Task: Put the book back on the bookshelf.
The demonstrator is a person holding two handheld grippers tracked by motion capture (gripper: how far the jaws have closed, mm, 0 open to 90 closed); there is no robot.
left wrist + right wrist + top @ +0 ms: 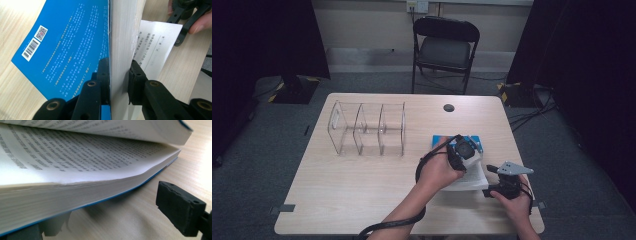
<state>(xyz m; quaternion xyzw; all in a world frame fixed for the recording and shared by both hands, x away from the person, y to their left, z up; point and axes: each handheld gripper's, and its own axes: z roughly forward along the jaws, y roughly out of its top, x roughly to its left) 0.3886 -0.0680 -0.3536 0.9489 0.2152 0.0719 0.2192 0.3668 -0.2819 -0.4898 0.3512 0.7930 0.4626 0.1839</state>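
A thick book with a blue cover (439,139) lies open on the wooden table (362,185), right of centre. In the left gripper view my left gripper (119,77) is shut on a raised block of its pages (122,32), one jaw against the blue back cover (67,42), the other against the page side. From above, the left gripper (464,150) sits over the book. My right gripper (488,181) is at the near right edge of the flat white pages (472,177). In its own view the right gripper (112,220) is open, one jaw free beside the lower page stack (75,170), the other partly hidden under it.
A clear acrylic rack (367,129) with three compartments stands left of the book. A small dark round object (449,107) lies near the table's far edge. A black folding chair (444,47) stands beyond the table. The right table edge is close to my right hand.
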